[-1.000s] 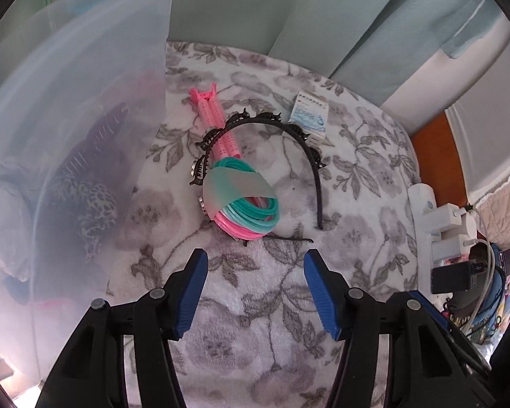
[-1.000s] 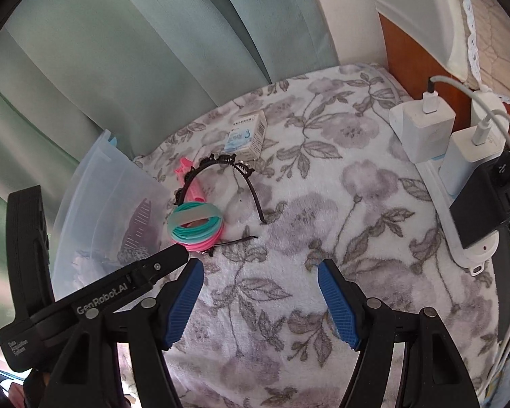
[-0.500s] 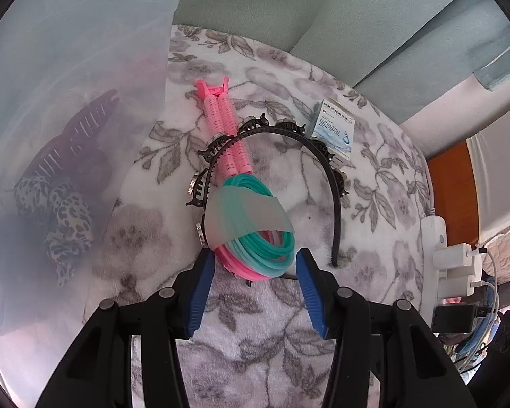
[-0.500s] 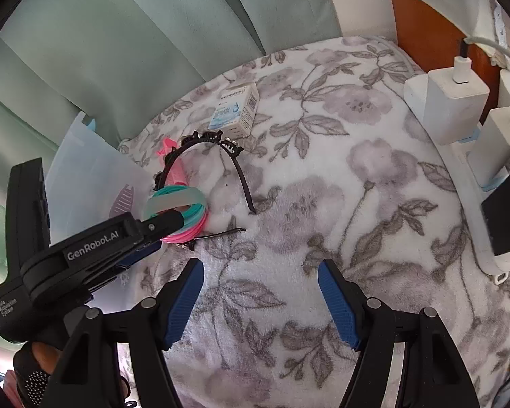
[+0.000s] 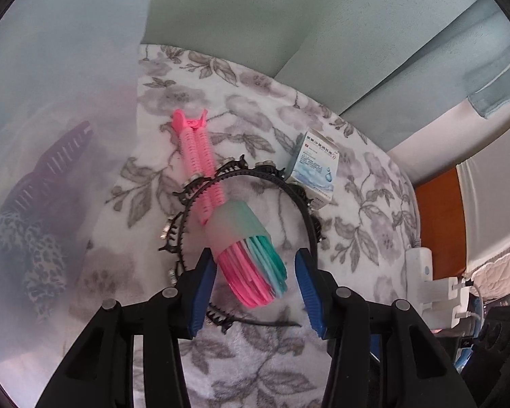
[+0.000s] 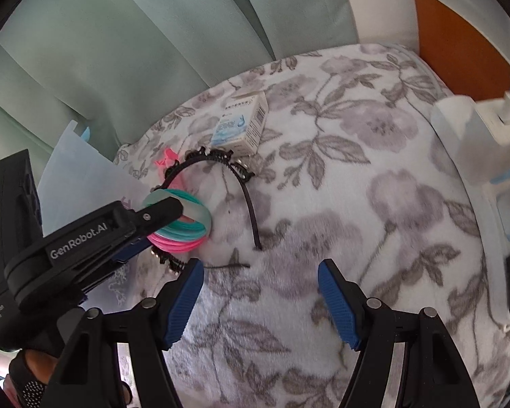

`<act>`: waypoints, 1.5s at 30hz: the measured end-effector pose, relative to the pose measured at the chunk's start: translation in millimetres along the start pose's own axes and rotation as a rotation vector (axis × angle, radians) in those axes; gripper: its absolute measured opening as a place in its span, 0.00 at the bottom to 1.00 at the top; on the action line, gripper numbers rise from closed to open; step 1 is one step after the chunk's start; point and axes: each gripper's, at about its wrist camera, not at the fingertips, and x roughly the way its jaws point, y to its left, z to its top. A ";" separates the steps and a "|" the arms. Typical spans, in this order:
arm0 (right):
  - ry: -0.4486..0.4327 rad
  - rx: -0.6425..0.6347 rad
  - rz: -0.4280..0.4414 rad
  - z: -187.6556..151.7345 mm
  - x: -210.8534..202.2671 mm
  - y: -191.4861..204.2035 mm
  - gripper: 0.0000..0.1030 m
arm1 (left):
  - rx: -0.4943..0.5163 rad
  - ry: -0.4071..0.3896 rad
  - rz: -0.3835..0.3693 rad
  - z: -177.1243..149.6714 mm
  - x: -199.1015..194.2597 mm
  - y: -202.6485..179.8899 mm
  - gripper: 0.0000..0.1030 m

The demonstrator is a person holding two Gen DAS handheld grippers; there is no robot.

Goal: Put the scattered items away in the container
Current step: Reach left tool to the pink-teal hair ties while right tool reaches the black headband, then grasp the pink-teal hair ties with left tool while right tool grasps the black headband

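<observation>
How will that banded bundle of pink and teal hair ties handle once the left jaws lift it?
The hair-tie bundle probably weighs little and flexes, being thin loops. Its translucent band likely keeps them together. Smooth loops might slip sideways between the left gripper jaws.

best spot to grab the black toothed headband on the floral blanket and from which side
Probably the bare, straight leg of the black toothed plastic headband, coming from above with the open right gripper, fingers either side of the strip. That leg lies alone on the grey floral blanket; the arch near the small white box carries clips, and the other leg runs under the pink-and-teal hair-tie bundle.
</observation>
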 end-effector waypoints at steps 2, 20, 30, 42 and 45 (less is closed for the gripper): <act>-0.003 -0.007 -0.001 6.6 4.5 0.8 0.71 | 0.023 -0.004 0.028 0.8 3.9 -4.2 0.45; 0.016 -0.117 0.004 37.8 42.5 6.0 0.71 | 0.005 -0.019 0.080 8.1 9.7 5.1 0.30; 0.006 -0.252 0.032 49.9 56.2 20.5 0.71 | 0.076 -0.087 0.131 11.4 -12.9 -0.6 0.29; -0.011 -0.260 -0.011 65.3 76.7 29.4 0.58 | 0.111 -0.091 0.173 6.5 -27.0 1.2 0.30; -0.023 -0.269 -0.052 64.9 78.9 32.9 0.47 | 0.106 -0.084 0.163 4.1 -28.3 2.2 0.30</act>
